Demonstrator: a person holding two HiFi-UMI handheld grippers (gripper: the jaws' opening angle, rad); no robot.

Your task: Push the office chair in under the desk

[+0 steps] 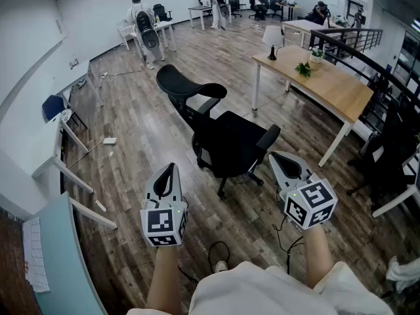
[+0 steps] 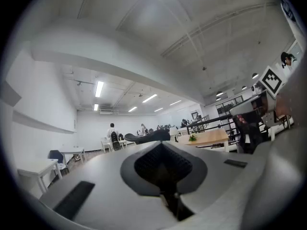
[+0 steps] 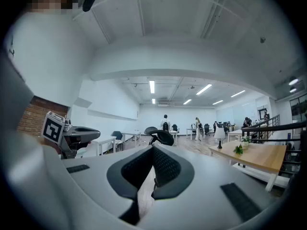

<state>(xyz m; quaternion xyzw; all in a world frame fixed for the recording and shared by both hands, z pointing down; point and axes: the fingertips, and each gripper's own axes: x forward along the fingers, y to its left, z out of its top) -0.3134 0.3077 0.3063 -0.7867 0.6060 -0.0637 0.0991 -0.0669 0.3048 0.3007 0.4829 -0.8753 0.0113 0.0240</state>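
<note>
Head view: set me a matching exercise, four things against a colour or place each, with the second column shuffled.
1. office chair
2. desk
3. lamp
4. plant

A. green, on the desk
B. wooden top, white legs
C. black, standing clear of the desk
D. white shade, at the desk's far end

Pairs: 1-C; 2-B; 3-D; 4-A

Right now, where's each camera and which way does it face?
Head view: on the head, steeply down at black mesh office chair and white-legged wooden desk; forearms, left tongs, right tongs show.
Left gripper view: on left tongs, forward across the room, jaws shut; right tongs at right.
Right gripper view: on right tongs, likewise; left tongs at left.
Both gripper views share chair and desk.
</note>
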